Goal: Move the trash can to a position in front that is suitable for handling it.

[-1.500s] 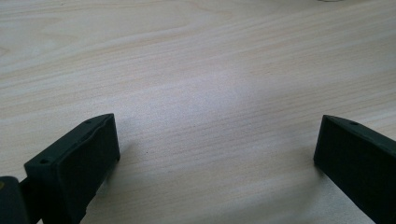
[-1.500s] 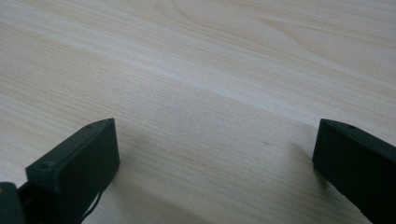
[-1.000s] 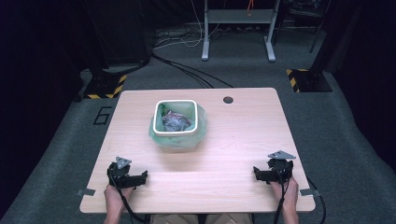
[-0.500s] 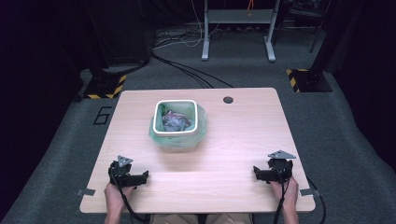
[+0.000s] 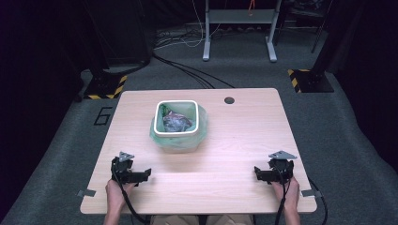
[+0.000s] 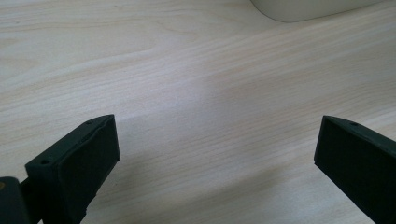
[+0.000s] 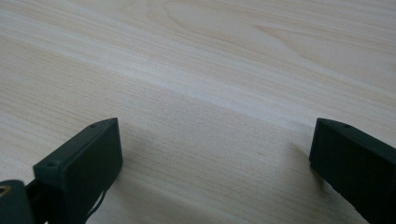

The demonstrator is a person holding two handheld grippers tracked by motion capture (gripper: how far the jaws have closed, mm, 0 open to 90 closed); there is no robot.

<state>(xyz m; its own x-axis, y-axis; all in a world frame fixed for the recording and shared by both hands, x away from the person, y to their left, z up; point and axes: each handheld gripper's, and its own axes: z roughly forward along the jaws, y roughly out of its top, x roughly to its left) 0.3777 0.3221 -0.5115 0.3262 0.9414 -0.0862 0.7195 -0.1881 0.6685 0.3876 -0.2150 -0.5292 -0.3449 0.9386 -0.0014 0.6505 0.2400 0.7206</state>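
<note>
At six o'clock I'm resting both grippers — left [image 5: 141, 174], right [image 5: 261, 173] — jaws spread, empty, probably readying for the bin [image 5: 176, 132] at twelve.

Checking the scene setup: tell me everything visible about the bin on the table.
The bin is a small rounded-square container with a white rim, lined by a translucent green plastic bag that folds over the outside and bulges around its walls. It stands upright on the wooden table, left of centre towards the far edge. Inside lies crumpled greyish material, unclear what. Its pale lower edge shows at the top of the left gripper view. Neither gripper touches it.
</note>
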